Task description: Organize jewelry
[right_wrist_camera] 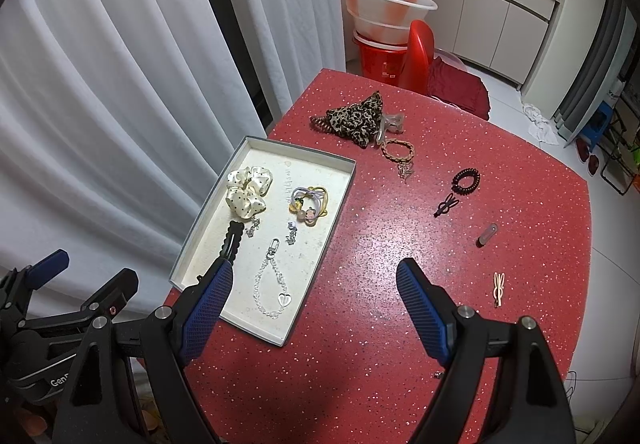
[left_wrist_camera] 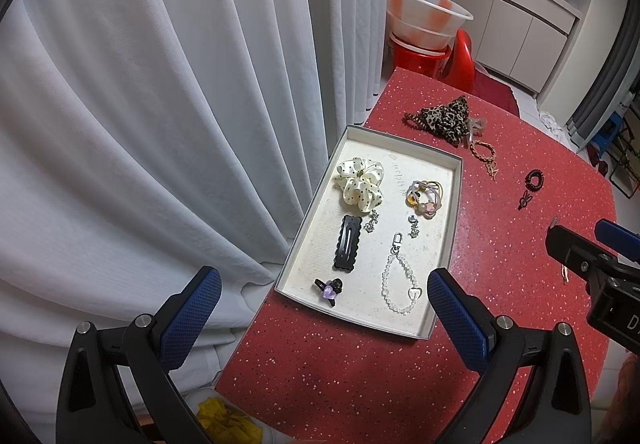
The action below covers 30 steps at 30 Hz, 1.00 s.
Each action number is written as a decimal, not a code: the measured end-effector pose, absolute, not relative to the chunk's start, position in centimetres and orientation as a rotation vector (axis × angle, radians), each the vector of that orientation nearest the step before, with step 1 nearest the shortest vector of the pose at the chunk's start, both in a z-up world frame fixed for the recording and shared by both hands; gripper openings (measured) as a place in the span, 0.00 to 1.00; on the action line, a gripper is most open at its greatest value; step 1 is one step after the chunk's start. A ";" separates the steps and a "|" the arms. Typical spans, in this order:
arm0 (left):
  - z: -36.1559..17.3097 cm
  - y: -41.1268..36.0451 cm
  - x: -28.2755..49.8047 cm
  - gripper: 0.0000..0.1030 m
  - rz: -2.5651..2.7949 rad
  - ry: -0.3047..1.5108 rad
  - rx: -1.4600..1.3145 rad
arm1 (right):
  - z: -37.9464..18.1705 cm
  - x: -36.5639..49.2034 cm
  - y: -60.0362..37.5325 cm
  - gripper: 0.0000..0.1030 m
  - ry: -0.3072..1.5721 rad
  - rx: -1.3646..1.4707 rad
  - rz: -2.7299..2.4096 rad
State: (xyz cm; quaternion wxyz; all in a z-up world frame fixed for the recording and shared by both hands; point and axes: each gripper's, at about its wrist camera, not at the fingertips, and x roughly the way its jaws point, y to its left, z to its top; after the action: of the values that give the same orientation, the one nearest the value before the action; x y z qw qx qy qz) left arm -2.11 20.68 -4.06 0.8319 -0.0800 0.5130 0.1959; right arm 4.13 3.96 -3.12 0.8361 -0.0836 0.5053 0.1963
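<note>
A shallow white tray [left_wrist_camera: 444, 252] [right_wrist_camera: 340, 188] lies on the red table. It holds a dotted cream scrunchie [left_wrist_camera: 359, 184] [right_wrist_camera: 248, 190], hair ties [left_wrist_camera: 425, 196] [right_wrist_camera: 309, 202], a black snap clip [left_wrist_camera: 346, 247], a purple heart clip [left_wrist_camera: 329, 289], two small charms and a clear bead chain [left_wrist_camera: 396, 284] [right_wrist_camera: 272, 288]. Loose on the table are a leopard scrunchie [left_wrist_camera: 446, 118] [right_wrist_camera: 356, 118], a braided bracelet [right_wrist_camera: 397, 149], a black coil tie [right_wrist_camera: 466, 177], a black clip [right_wrist_camera: 445, 204], a small tube [right_wrist_camera: 487, 234] and a beige clip [right_wrist_camera: 498, 288]. My left gripper [left_wrist_camera: 324, 308] is open above the tray's near end. My right gripper [right_wrist_camera: 314, 296] is open over the table beside the tray.
White curtains [left_wrist_camera: 160, 104] hang left of the table. A red chair [right_wrist_camera: 420, 56] and stacked basins [right_wrist_camera: 384, 12] stand beyond the far edge. Something yellow [left_wrist_camera: 228, 420] lies below the table's near left edge.
</note>
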 end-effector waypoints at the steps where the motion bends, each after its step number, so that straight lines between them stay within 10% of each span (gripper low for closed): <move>1: -4.1 20.7 -2.1 1.00 0.415 1.088 -0.170 | -3.1 4.1 4.0 0.83 1.070 -0.177 0.415; 30: -4.8 20.7 -1.9 1.00 0.415 1.096 -0.167 | -3.4 4.2 4.2 0.83 1.073 -0.185 0.426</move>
State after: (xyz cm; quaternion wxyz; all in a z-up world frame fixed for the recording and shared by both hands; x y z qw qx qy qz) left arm -1.93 20.65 -4.75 0.8298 -0.0787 0.5167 0.1956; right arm 4.17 4.17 -3.40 0.8339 -0.0873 0.5065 0.2009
